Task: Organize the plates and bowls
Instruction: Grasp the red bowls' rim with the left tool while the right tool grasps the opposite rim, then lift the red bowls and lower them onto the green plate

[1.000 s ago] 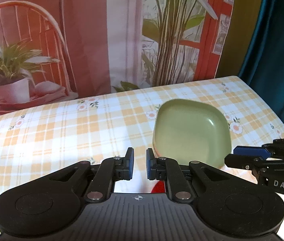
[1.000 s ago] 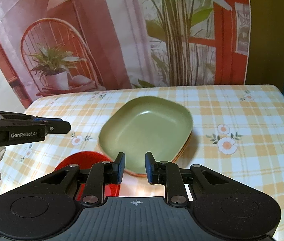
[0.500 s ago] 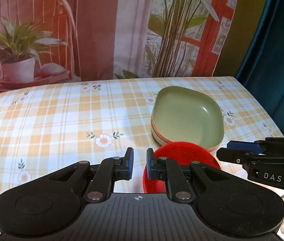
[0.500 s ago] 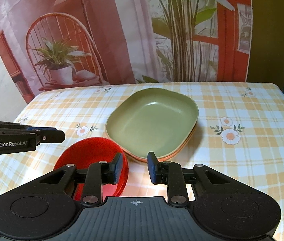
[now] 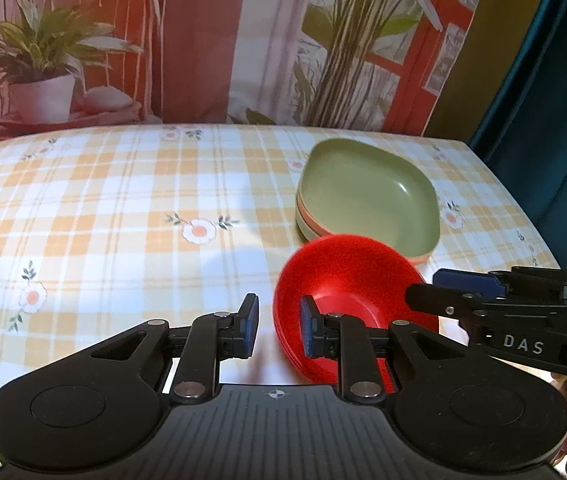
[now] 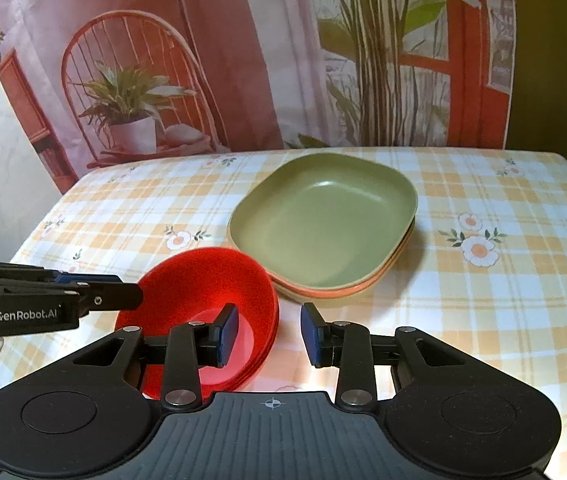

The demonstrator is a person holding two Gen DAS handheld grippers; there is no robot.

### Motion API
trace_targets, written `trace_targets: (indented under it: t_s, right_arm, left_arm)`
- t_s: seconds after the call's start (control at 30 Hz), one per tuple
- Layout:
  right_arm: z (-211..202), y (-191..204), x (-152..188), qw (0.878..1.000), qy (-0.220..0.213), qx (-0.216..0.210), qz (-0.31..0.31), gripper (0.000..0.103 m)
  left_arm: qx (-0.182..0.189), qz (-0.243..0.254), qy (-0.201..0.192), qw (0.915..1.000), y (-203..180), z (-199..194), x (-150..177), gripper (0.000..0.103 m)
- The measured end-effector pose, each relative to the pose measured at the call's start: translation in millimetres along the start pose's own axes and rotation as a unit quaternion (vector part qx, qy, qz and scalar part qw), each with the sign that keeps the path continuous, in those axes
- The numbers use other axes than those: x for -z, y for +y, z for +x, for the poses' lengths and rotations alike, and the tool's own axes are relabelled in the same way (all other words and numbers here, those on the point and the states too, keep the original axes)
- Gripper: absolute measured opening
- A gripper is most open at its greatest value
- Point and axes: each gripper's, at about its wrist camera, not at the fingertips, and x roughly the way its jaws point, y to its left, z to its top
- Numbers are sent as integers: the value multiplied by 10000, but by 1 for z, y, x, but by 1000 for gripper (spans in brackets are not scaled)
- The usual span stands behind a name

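The left gripper (image 5: 277, 330) is held with its jaws spread and nothing between them; its blue-padded right finger is seen in front of the left rim of the stacked red bowls (image 5: 347, 280), though contact cannot be judged. These bowls are found just ahead and slightly right of this gripper, on the checked floral tablecloth (image 5: 123, 220). Beyond them, further ahead and to the right, a stack of plates topped by a green square plate (image 5: 371, 196) is seen, with an orange plate edge showing beneath it.

The right gripper (image 6: 269, 334) is likewise held spread apart and unloaded. From its camera, the red bowls (image 6: 203, 280) are placed just ahead and to the left, behind its left finger, and the green plate (image 6: 323, 220) is set ahead, slightly right, close beside the bowls. The left gripper's fingers (image 6: 99, 300) are seen entering from the left, reaching the bowls' left rim.
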Motion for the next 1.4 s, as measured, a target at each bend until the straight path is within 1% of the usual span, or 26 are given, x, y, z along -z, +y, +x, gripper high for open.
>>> trace_targets:
  t_s: [0.27,0.43,0.67,0.8,0.83,1.07,1.23,1.4]
  right_arm:
    - [9,2,9,9998,138,-116,66,32]
    - [13,1,10,9997,162,-176,84,32]
    - [17,-1,14,9993,207,-273,148,31]
    - [17,-1,14,9992,195,-320,144,27]
    - [17,-1,14,9992,194,-332,140,25]
    - [15,1,15,9992,155,-340,103,22]
    - [9,4,12,9992,75,-392,68,21]
    - [2,5,7,9989,-20,-469,77,21]
  left_arm:
    - [74,-142,173,9997,-1,10,8,23]
    - [201,-255,281,9991,-1,18,12,24]
    - [294,-388,340,9982,1,24,16,24]
    - [365,-532,285,9975,4,24,17,23]
    - [376,-539,279,9974,4,24,18,23]
    - [335,-503,211,9980,3,19,19,23]
    - [304,-562,134,9979,3,12,19,23]
    - [280,-567,-30,9980,2,1,17,23]
